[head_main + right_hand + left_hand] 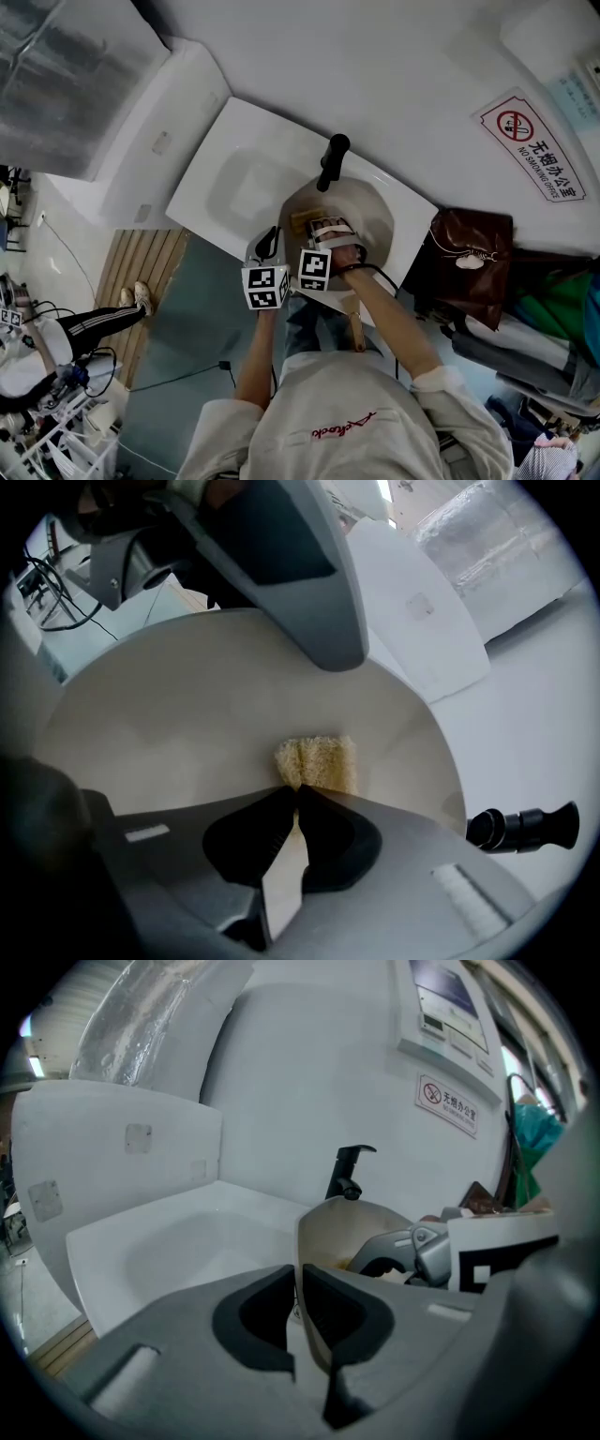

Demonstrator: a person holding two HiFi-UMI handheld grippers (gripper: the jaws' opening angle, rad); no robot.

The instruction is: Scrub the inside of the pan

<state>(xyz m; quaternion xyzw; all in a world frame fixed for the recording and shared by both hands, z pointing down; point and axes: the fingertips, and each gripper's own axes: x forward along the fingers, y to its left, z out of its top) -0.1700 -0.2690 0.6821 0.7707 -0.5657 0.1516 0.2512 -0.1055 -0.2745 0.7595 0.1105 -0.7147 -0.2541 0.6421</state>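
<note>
While left gripper [298, 1305] clamps the pan [349, 1230] rim between its jaws, steadying it by the sink [234, 178], right gripper [295, 797] pinches a sponge [317, 761], pressed to the pan's inner wall just ahead, apparently for scrubbing.

The pan [370, 208] is round, with a pale cream inside. Its near rim is pinched between the jaws of the left hand-held gripper [298, 1283], and its black handle [333, 161] points away from that gripper. A yellowish sponge [316, 762], clamped at the tips of the right hand-held gripper [294, 794], lies against the pan's inner surface.
</note>
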